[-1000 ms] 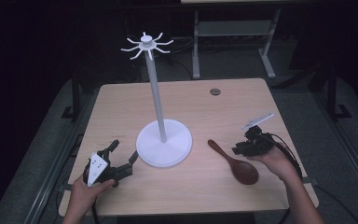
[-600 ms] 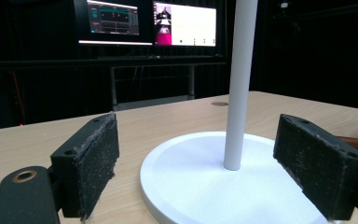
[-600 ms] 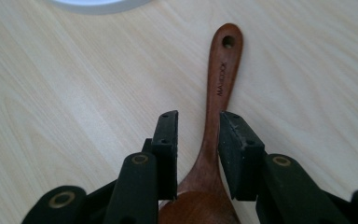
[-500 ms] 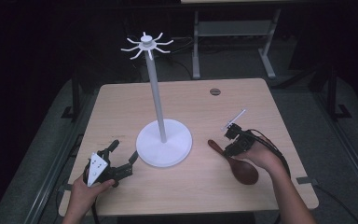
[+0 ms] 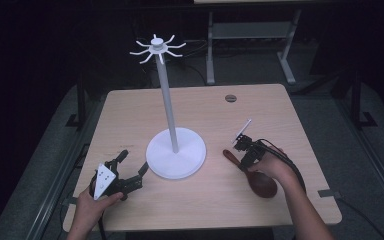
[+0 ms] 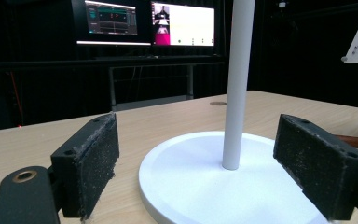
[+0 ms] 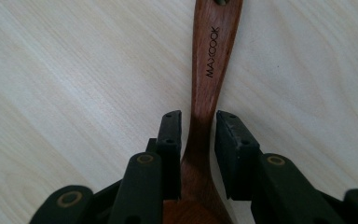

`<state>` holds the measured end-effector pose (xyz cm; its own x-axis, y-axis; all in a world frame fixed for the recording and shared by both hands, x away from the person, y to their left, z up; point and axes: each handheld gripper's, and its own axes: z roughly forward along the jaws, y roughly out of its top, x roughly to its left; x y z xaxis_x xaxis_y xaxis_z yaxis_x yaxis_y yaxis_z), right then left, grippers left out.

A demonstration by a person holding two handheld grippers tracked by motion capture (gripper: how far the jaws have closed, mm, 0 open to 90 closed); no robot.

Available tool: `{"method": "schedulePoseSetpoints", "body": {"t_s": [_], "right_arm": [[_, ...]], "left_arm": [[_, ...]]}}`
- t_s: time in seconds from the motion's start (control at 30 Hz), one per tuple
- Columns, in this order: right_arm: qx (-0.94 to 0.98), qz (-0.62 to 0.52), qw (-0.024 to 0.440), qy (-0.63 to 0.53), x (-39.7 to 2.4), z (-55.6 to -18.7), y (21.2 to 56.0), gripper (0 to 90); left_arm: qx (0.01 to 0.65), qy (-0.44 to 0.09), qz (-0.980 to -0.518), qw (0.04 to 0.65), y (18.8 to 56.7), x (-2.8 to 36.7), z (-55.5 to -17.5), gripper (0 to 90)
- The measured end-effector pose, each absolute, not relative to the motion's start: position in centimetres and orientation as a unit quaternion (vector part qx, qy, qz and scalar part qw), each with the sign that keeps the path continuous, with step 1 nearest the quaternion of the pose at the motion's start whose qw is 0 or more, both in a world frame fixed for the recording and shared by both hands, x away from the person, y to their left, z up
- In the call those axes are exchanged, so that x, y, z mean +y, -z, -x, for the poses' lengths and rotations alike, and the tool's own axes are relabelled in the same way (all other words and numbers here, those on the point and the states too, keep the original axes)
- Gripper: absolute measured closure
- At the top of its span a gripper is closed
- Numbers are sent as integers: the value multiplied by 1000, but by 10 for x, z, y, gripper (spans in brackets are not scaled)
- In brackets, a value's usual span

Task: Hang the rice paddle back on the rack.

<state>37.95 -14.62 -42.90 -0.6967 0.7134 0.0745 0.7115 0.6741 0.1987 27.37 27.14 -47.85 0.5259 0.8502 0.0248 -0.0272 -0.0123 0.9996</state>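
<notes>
Straddling the neck of the wooden spoon point(image 7: 208, 98) with the right gripper point(image 7: 198, 140), jaws narrowly spread, one pad on each side of the handle just above the bowl, thin gaps showing on both flanks, so not yet pinching. Lying flat on the table point(image 5: 290, 120), handle running toward 12 o'clock in the right gripper view, with a printed brand mark along it and a hanging hole at the far tip. In the high view, sitting at about 4 o'clock from the white stand point(image 5: 175, 155), handle end toward 10 o'clock, bowl toward 4 o'clock under the right hand point(image 5: 270, 167). Likely trouble here: closing on the tapered neck could squeeze the handle toward the thin end and let it slip, or skew the spoon off line on the smooth wood. Gripping so close to the bowl also leaves the long handle free to swing or sag on a lift. Pressing low could scrape the pads on the tabletop. Further out, resting at about 8 o'clock from the stand, the left gripper point(image 5: 127, 170) with jaws spread wide, holding nothing, base disc just ahead of them; any forward nudge could bump the disc and rock the tall pole with its hooks point(image 5: 156, 48).
</notes>
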Motion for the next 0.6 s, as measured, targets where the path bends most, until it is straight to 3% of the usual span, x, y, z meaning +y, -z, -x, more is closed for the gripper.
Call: {"method": "schedulePoseSetpoints", "body": {"t_s": [0.6], "right_arm": [[912, -399, 9, -95, -143, -381, 438, 776]], "left_arm": [[332, -354, -618, 619, 478, 271, -274, 136]]}}
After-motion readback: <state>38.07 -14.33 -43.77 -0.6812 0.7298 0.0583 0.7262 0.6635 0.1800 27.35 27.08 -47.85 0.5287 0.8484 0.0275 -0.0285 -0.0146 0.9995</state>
